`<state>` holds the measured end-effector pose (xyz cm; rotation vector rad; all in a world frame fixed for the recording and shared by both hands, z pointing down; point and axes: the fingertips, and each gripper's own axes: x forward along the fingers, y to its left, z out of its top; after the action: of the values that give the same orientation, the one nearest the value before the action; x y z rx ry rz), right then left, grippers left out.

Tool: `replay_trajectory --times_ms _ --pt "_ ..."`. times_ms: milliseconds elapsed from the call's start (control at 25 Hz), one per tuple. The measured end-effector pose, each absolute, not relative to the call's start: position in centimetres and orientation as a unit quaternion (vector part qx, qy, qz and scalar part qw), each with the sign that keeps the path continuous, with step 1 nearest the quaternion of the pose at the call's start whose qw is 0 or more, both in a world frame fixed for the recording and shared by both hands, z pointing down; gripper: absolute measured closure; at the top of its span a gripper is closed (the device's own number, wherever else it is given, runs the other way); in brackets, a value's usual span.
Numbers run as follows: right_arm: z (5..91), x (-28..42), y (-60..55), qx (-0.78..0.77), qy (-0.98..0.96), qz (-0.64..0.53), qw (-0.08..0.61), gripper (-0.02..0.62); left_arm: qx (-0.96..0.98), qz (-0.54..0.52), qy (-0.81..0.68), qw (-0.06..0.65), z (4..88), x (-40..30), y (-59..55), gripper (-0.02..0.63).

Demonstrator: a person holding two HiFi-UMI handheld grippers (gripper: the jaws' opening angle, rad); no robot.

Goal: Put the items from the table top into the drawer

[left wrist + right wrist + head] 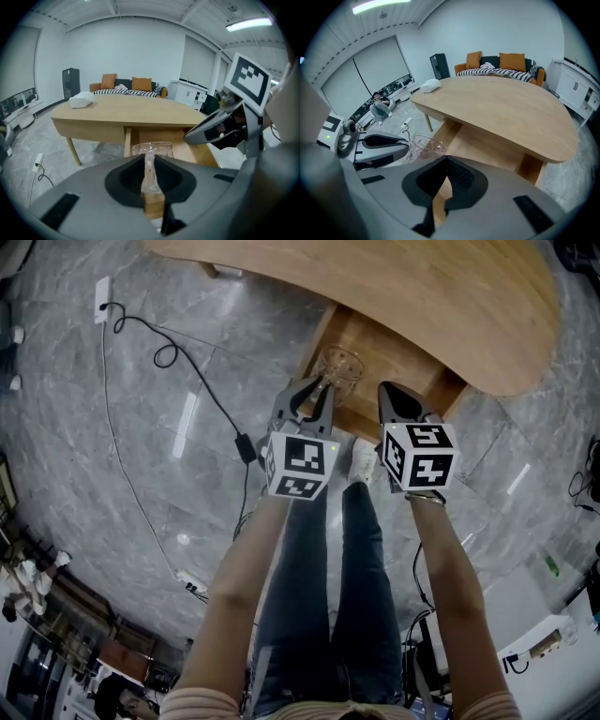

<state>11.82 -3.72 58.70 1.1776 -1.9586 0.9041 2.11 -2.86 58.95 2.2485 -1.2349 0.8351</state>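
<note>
A clear glass cup [342, 367] hangs over the open wooden drawer [398, 357] under the curved table top [422, 296]. My left gripper [314, 392] is shut on the cup's wall; in the left gripper view the glass [151, 152] stands pinched between the jaws, with the drawer [187, 146] below it. My right gripper [398, 401] is shut and empty, just right of the cup above the drawer. From the right gripper view the cup [425, 145] and the left gripper [379, 143] lie to the left. A white folded item [80, 99] rests on the table's far end.
A power strip [101, 298] and a black cable [173, 357] lie on the grey marble floor left of the drawer. The person's legs and a shoe [361, 460] stand close to the drawer front. A sofa [126, 86] and a black cabinet [70, 82] line the back wall.
</note>
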Motion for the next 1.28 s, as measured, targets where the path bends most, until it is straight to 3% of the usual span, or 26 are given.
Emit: replay_trajectory --times_ms 1280 --pt "61.5 13.7 -5.9 0.422 -0.753 0.363 0.350 0.586 0.770 0.358 -0.459 0.262 64.0 3.6 -7.4 0.552"
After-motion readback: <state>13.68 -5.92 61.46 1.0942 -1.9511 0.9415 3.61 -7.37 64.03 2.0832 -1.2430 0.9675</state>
